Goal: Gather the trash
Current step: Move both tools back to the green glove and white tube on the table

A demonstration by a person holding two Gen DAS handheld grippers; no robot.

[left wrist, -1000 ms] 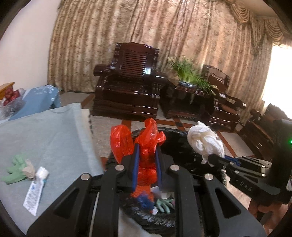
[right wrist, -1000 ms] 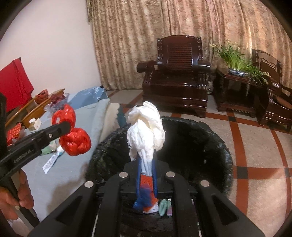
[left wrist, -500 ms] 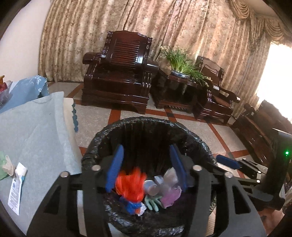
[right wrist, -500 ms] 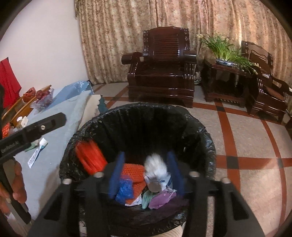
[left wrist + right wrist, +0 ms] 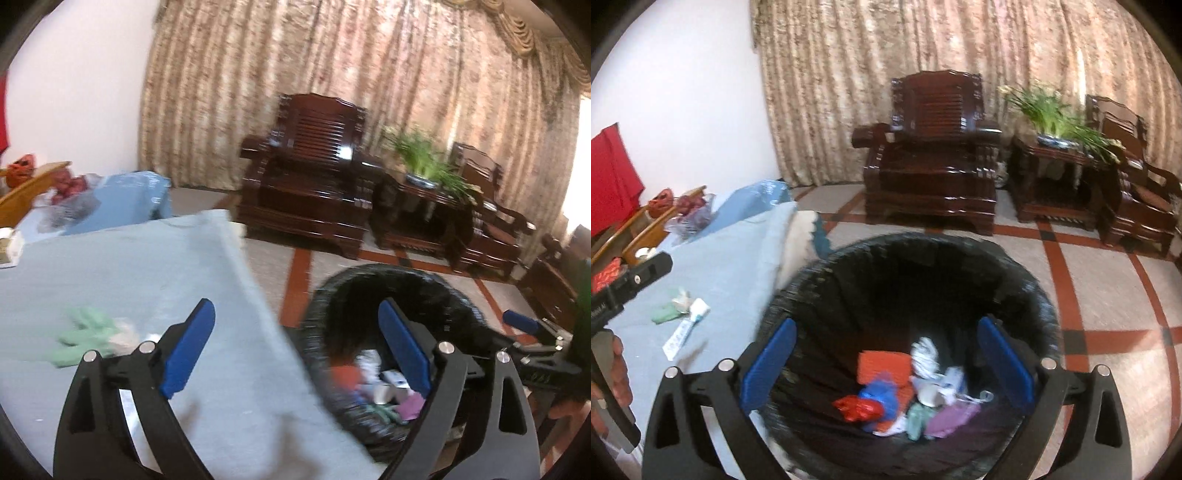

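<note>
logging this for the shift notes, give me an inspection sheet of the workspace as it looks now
surface: table under a pale blue cloth, beside the bin.
job's things: black-lined bin holds red bag, white wad, orange, blue and purple scraps; green glove and tube lie on the cloth.
clutter: red bags and blue bag at the table's far end.
grippers: left gripper opening, nothing between its jaws; right gripper opening above the bin, nothing between its jaws.
cables: nothing seen.
surroundings: dark wood armchairs, potted plant, curtains, tiled floor.
</note>
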